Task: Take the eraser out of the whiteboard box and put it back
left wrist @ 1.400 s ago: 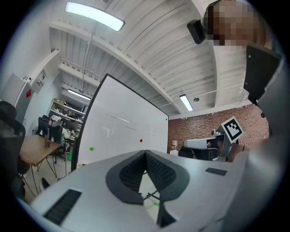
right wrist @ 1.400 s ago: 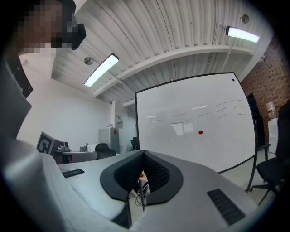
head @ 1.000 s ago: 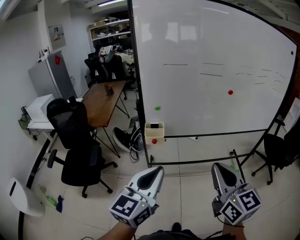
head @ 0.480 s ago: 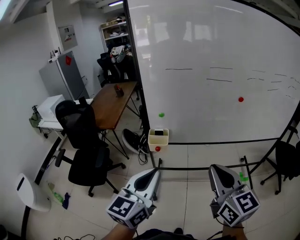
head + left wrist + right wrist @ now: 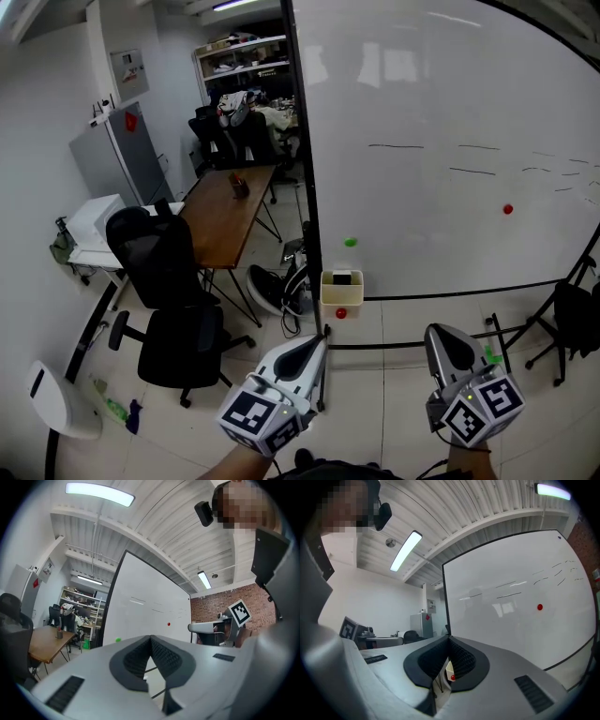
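Hanging on whiteboard (image 5: pixel 441 84), cream box (image 5: pixel 340 292), strokes (image 5: pixel 396 146) illegible

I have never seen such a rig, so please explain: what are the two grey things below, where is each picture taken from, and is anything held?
A person holds a tool in each hand: the left gripper and the right gripper. The marker cubes are part of them. The wide picture comes from a camera on the person's head; the other two come from cameras riding on each gripper, looking along its jaws. Both grippers are shut and hold nothing. Ahead stands a whiteboard; a small cream box hangs at its lower left corner, with a dark thing, probably the eraser, inside.
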The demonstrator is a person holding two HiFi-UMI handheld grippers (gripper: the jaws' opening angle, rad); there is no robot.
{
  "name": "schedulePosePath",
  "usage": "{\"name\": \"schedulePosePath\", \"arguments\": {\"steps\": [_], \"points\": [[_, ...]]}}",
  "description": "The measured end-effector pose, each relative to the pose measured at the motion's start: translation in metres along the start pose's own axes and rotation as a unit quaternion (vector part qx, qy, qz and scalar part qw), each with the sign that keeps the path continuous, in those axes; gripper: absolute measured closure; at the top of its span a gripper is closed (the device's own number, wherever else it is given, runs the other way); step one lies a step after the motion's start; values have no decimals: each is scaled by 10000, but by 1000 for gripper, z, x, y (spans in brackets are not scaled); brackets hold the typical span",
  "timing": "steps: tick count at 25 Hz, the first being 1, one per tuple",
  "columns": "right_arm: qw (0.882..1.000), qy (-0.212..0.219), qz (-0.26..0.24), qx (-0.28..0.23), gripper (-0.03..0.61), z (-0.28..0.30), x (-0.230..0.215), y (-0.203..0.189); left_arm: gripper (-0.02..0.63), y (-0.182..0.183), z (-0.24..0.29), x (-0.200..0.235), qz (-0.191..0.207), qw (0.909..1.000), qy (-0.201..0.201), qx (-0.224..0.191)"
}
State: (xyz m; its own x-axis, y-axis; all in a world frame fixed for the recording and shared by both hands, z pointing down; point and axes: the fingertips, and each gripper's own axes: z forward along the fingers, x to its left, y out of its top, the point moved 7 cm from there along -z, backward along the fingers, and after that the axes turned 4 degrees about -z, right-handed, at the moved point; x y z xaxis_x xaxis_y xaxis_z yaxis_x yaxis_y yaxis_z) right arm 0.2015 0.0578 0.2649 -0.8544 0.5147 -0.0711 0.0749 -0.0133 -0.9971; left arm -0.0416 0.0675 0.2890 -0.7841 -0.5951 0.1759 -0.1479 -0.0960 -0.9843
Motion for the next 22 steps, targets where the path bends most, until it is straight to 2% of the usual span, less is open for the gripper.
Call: {"name": "schedulePosePath", "arguments": {"steps": [6,11,16,22], "points": [[9996,-296,-45,1,565,73,51,-2,586,13,-15,90,-55,9997,-244,28],[9992,-379,-113,54,565,121,77,-6,586,16,-15,141,-84,9993,-373,12],[9993,-351,-130,65,565,157,71,-6,586,18,6,169,-142,9992,-384,20],[9998,-155,-142,15,565,193,34,-10,586,19,53,183,-81,9998,-187,-21]]}}
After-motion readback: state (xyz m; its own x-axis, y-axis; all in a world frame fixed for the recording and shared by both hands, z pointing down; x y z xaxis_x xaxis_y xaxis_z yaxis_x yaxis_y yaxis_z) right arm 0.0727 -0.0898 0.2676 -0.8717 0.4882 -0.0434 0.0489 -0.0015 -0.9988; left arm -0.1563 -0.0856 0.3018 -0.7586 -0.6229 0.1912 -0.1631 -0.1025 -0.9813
